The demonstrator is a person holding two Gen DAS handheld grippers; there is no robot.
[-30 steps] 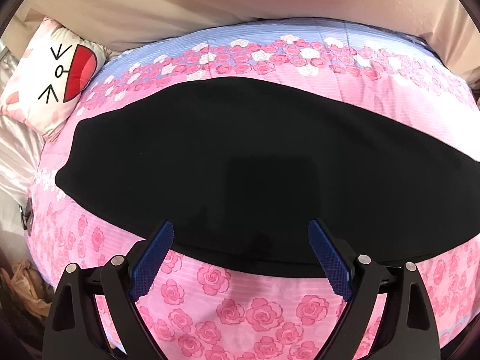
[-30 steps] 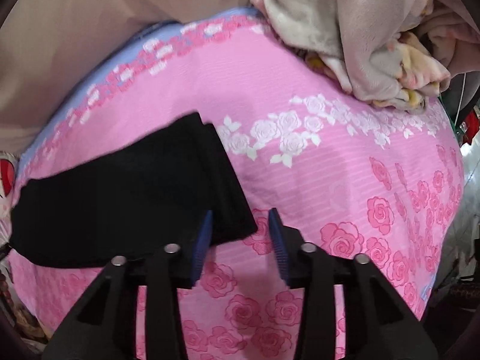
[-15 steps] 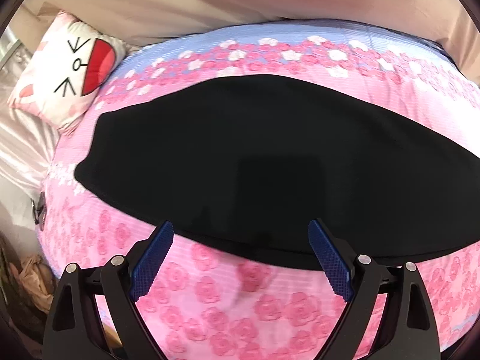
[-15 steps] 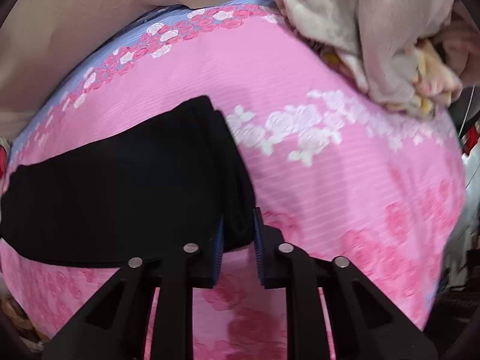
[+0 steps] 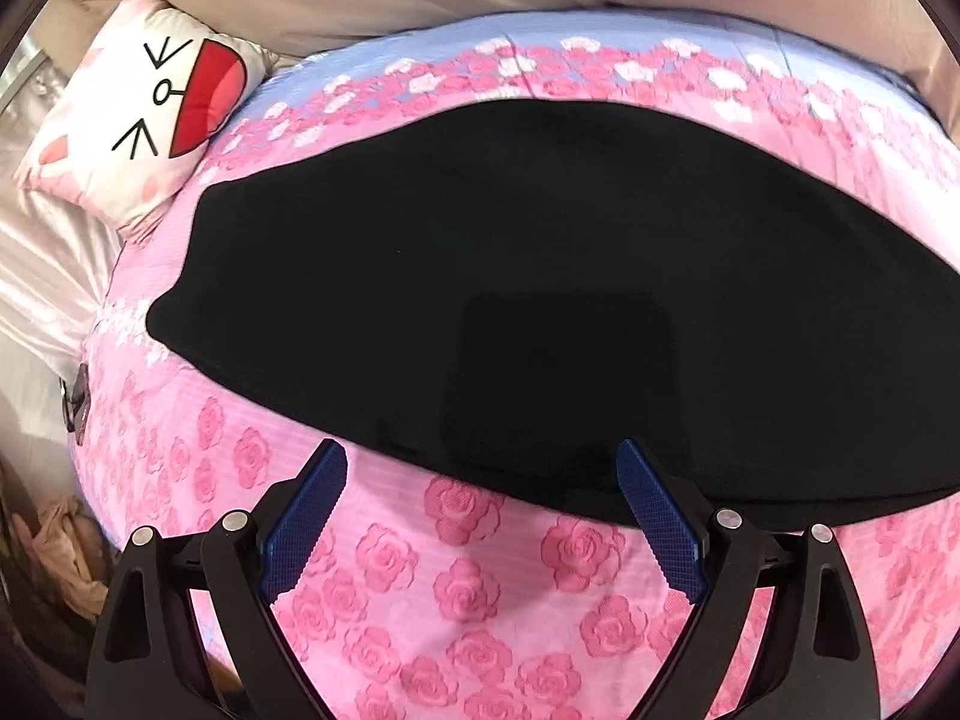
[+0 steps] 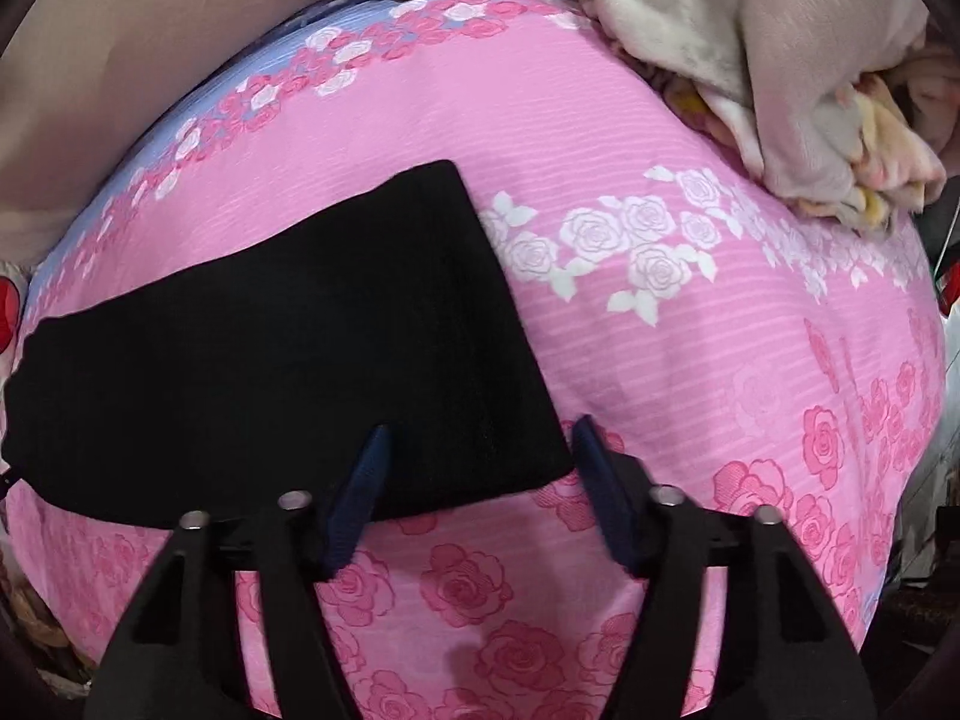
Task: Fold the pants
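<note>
Pants (image 5: 540,300) lie flat in the middle of the frame on a pink bed cover with roses (image 5: 468,588). They are black, smooth and folded into one long strip. No words or labels can be read on them. A white pillow (image 5: 138,120) with a drawn cartoon face sits in the upper left of the left view. A heap of soft beige blankets (image 6: 750,60) sits in the upper right of the right view, well apart from the pants.

The left gripper (image 5: 480,480) has its jaws wide apart over the near edge of the pants, holding nothing. The right gripper (image 6: 477,456) is opening its jaws, with the pants' corner between them. Its blue pads do not press the cloth.
</note>
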